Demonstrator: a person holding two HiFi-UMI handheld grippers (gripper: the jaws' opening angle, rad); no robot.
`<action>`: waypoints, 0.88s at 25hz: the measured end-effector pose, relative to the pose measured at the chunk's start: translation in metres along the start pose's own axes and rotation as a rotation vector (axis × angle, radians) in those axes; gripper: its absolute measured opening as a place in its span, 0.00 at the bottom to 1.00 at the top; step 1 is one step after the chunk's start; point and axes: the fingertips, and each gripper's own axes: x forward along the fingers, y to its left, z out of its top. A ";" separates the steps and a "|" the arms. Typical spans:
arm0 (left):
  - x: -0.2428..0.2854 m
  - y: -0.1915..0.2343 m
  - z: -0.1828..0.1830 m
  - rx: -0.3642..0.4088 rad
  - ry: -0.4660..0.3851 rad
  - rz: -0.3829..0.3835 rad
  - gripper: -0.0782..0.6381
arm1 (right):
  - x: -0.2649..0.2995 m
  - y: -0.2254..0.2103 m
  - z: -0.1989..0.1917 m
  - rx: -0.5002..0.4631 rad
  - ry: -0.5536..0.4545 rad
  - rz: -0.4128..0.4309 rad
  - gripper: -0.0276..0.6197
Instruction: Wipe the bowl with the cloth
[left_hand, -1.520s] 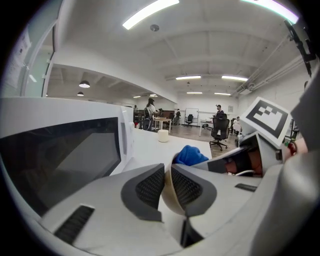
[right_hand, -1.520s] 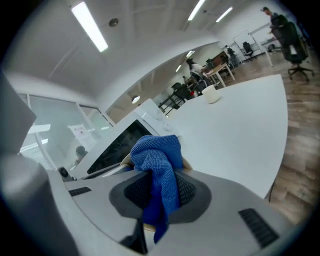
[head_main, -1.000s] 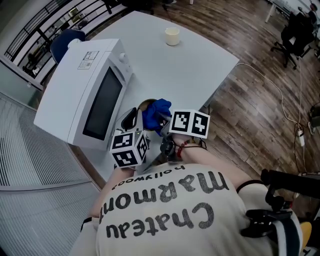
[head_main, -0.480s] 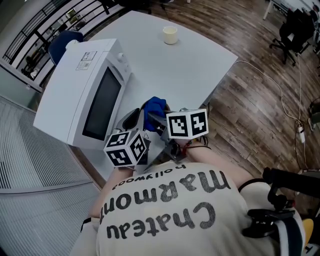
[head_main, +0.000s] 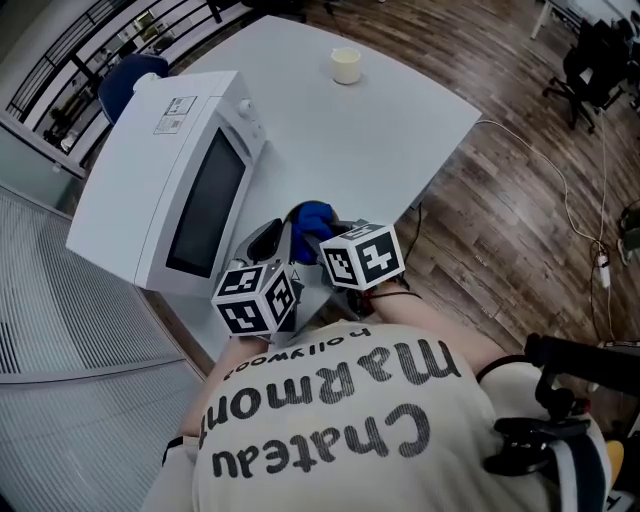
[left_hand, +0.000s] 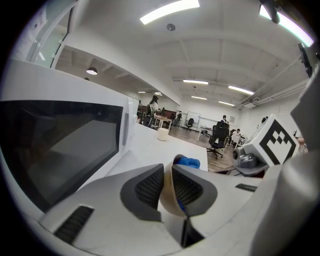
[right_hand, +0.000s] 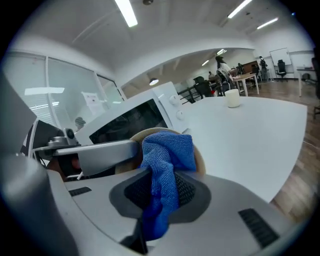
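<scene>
**Wiping grip.** White table with the microwave at its 9 o'clock side. At the near edge is the bowl. Its wall sits between the jaws of the left gripper, which have just eased slightly wider. The blue cloth, pinched in the right gripper, lies against the bowl's inside at 12 o'clock. The right hand likely wipes.

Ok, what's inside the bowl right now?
The blue cloth, pinched in the right tool, sits inside the bowl. The bowl's inner surface behind it is covered.
</scene>
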 end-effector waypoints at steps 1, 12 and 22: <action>0.000 0.003 -0.002 -0.010 0.003 0.004 0.18 | 0.002 -0.003 -0.004 0.022 0.013 -0.001 0.14; 0.002 0.018 -0.015 -0.031 0.038 0.039 0.19 | 0.008 -0.024 -0.018 0.086 0.067 -0.031 0.14; 0.006 0.024 -0.030 -0.056 0.072 0.059 0.18 | 0.001 -0.038 -0.021 0.072 0.084 -0.092 0.14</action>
